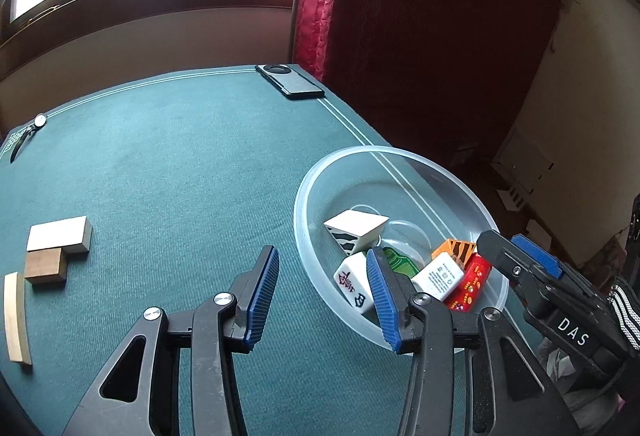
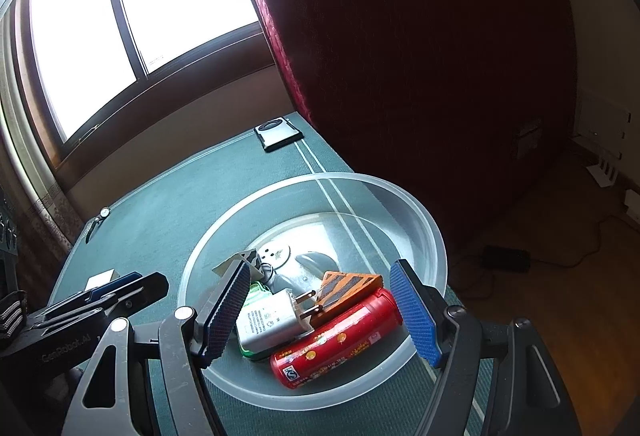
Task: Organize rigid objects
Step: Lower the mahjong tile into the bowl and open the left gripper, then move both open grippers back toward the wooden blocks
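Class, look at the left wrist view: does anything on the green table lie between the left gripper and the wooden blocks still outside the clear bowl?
Nothing visible does. The left gripper stands open and empty, and only bare green table lies between it and the wooden blocks.

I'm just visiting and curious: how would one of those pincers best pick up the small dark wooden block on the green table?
Grip the dark wooden block across its two short upright sides, coming down from above. It lies flat and its far edge sits against the pale block, so that side looks blocked. The left gripper is open with nothing between its fingers.
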### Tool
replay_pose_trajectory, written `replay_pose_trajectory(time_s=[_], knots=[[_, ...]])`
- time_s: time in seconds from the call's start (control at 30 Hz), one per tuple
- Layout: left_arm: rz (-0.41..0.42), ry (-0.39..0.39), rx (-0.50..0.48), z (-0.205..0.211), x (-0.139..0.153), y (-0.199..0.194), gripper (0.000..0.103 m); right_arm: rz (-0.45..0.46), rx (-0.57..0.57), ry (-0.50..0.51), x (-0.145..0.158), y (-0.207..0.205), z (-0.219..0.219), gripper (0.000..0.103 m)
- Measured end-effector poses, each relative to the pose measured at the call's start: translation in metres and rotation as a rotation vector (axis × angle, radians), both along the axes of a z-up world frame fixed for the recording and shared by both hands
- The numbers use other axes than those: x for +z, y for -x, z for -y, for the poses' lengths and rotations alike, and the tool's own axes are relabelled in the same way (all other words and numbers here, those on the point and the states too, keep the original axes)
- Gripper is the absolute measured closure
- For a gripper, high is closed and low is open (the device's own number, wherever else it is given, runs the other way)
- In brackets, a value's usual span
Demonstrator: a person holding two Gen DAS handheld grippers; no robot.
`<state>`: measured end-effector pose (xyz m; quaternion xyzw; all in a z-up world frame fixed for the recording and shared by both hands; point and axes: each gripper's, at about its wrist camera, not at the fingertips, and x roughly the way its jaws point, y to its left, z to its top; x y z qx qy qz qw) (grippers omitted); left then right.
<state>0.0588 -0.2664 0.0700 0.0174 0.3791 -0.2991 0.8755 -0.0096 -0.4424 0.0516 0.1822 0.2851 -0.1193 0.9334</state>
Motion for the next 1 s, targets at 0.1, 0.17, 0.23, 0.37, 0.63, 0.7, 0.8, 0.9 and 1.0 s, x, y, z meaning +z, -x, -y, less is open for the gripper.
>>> replay_pose_trajectory(time_s=[0.1,0.17,0.23,0.37,0.63,0.7,0.8,0.9,1.0], knots=[[-0.001,-0.001,0.022,-0.009,0.0,0.0,0.052,-0.001,0.014,0.004,0.0,0.0,-0.006,0.027],[0.0,-0.003,0.041,-0.015,-0.001,-0.001,0.052,0.002,0.02,0.011,0.001,0.0,-0.009,0.027],[-0.001,-0.004,0.06,-0.02,-0.002,-0.003,0.052,0.006,0.025,0.018,0.002,0.001,-0.013,0.026],[-0.01,-0.005,0.094,-0.033,-0.005,-0.007,0.052,0.009,0.035,0.02,0.004,0.001,-0.02,0.026],[-0.024,-0.001,0.161,-0.06,-0.009,-0.013,0.051,0.016,0.066,0.037,0.008,-0.002,-0.038,0.026],[-0.025,0.002,0.176,-0.068,-0.009,-0.014,0.051,0.018,0.077,0.042,0.009,-0.003,-0.043,0.026],[-0.026,0.005,0.197,-0.079,-0.009,-0.015,0.051,0.02,0.095,0.049,0.011,-0.005,-0.051,0.025],[-0.029,0.009,0.218,-0.089,-0.011,-0.017,0.051,0.018,0.114,0.055,0.012,-0.006,-0.059,0.025],[-0.03,0.012,0.24,-0.099,-0.012,-0.019,0.051,0.014,0.134,0.061,0.012,-0.007,-0.067,0.025]])
